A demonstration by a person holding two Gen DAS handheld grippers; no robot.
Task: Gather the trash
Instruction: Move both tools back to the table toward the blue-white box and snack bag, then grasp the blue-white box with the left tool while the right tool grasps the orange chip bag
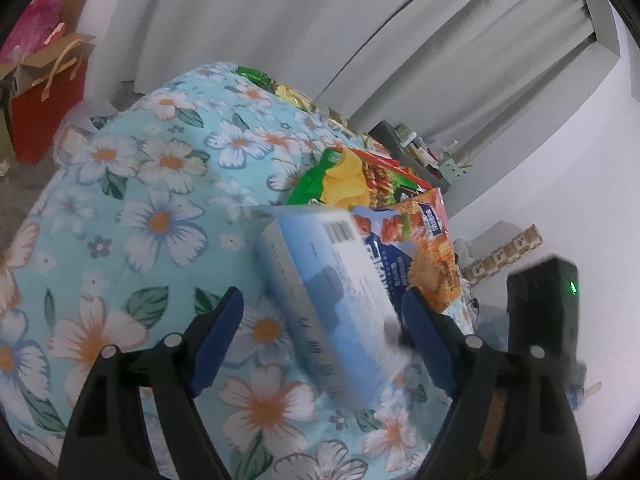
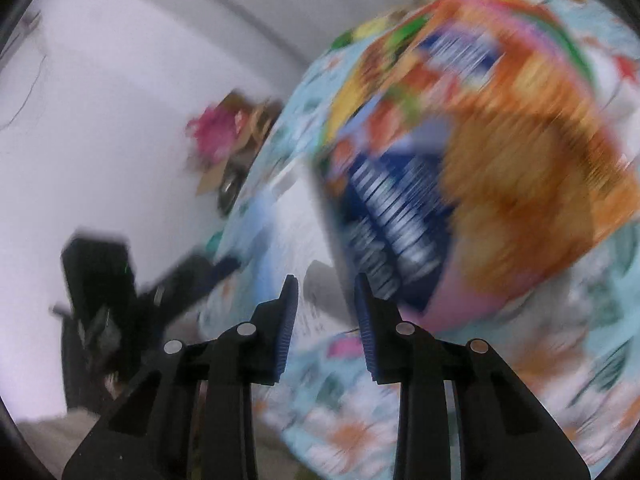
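A light blue box (image 1: pixel 320 264) with a barcode lies tilted on the flower-print tablecloth (image 1: pixel 160 220). My left gripper (image 1: pixel 323 298) is open around it; the box sits near the right-hand finger, with a gap to the left-hand one. Behind it lie an orange and blue snack packet (image 1: pixel 432 252) and a green crisp bag (image 1: pixel 332 176). The right wrist view is badly blurred. There, my right gripper (image 2: pixel 326 280) has its pads a narrow gap apart with nothing pinched. Just ahead of it are the pale box (image 2: pixel 288 216) and the orange snack packet (image 2: pixel 500 184).
More wrappers lie along the table's far edge (image 1: pixel 296 96). A red gift bag (image 1: pixel 44 120) and cardboard stand on the floor at left. A grey shelf (image 1: pixel 420 148) with small items sits before the curtains. A black housing with a green light (image 1: pixel 540 300) is at the right.
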